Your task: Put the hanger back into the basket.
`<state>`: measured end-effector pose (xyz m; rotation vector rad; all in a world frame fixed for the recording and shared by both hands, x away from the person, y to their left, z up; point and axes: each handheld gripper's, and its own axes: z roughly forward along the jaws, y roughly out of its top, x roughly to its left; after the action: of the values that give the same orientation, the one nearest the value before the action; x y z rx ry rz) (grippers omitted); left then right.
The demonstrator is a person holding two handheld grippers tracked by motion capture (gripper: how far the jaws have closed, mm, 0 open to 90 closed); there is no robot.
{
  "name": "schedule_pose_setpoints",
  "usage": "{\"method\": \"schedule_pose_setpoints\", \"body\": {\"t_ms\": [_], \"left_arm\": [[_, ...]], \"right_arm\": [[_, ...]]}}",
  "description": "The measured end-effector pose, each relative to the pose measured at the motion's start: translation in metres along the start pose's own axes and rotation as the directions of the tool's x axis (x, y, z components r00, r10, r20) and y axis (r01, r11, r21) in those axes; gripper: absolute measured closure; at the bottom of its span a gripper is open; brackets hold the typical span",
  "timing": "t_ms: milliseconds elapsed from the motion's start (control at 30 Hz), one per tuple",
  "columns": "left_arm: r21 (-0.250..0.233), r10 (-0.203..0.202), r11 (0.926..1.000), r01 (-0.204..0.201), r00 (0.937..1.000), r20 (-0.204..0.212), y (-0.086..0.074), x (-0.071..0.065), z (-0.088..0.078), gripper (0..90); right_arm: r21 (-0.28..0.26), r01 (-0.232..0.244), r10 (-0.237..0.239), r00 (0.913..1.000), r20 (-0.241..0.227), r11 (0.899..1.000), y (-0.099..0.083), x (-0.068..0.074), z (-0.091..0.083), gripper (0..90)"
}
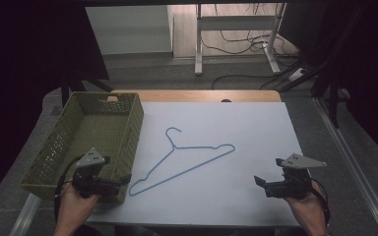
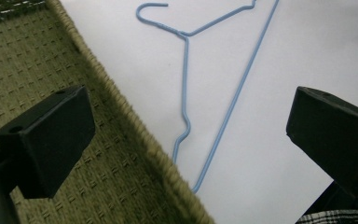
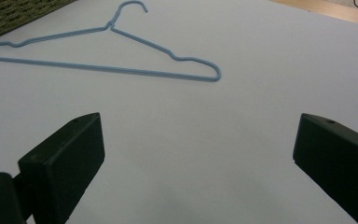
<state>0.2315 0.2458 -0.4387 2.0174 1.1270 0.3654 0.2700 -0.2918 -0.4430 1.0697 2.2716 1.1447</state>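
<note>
My left gripper (image 1: 120, 181) sits nearest me, hovering over the near right corner of the woven basket (image 1: 64, 142), its jaws spread wide with nothing between them. In the left gripper view the basket's rim (image 2: 135, 121) runs slantwise just ahead of the jaws, and right past that rim lies the near end of the blue wire hanger (image 2: 185, 88). My right gripper (image 1: 262, 180) hangs off at the other side, above the bare white sheet (image 1: 256, 132), its jaws also parted and empty; from there the hanger (image 3: 121, 51) lies well ahead and a little to the left, flat on the sheet.

The hanger (image 1: 182, 160) rests between my two grippers and beyond them, its hook pointing away from me and its long bottom bar slanting toward my left gripper. I judge it light, thin and springy, a coated wire that will slide on the smooth sheet and give little edge to pinch, since it lies flat. I would take it where the wires meet at the neck below the hook, or at the bent shoulder end nearest my left gripper, closing across the wire.

Farther off, the wooden table edge (image 1: 197, 96) shows beyond the sheet.
</note>
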Motion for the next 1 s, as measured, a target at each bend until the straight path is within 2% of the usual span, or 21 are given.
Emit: {"method": "schedule_pose_setpoints", "body": {"t_ms": [133,300,567,733,833,1000], "left_arm": [[0.005,0.007,1.0000,-0.007,1.0000,0.004,0.006,-0.001,0.003,1.4],[0.008,0.050,0.9987,-0.050,0.9986,-0.016,0.015,-0.004,0.011,1.8],[0.000,0.078,0.9970,-0.078,0.9969,0.005,0.036,-0.010,0.022,0.6],[-0.002,0.077,0.9970,-0.077,0.9965,0.033,0.046,-0.012,0.033,0.5],[0.031,0.067,0.9972,-0.069,0.9968,0.044,0.053,-0.011,0.039,0.7],[0.012,0.057,0.9983,-0.058,0.9968,0.057,0.062,-0.012,0.045,1.4]], "right_arm": [[0.003,0.001,-0.001,1.0000,-0.003,1.000,0.000,0.000,0.000,1.9],[0.003,0.003,-0.003,1.0000,-0.003,1.000,0.000,0.000,0.000,1.8],[0.004,0.003,-0.003,1.0000,-0.006,1.000,0.000,0.000,0.000,1.8],[0.007,0.005,-0.005,1.0000,-0.007,1.000,0.000,0.000,0.000,1.8],[0.008,0.007,-0.007,0.9999,-0.007,1.000,-0.001,0.000,0.000,1.9],[0.013,0.007,-0.007,1.0000,-0.007,1.000,-0.001,0.000,0.001,1.9]]}}
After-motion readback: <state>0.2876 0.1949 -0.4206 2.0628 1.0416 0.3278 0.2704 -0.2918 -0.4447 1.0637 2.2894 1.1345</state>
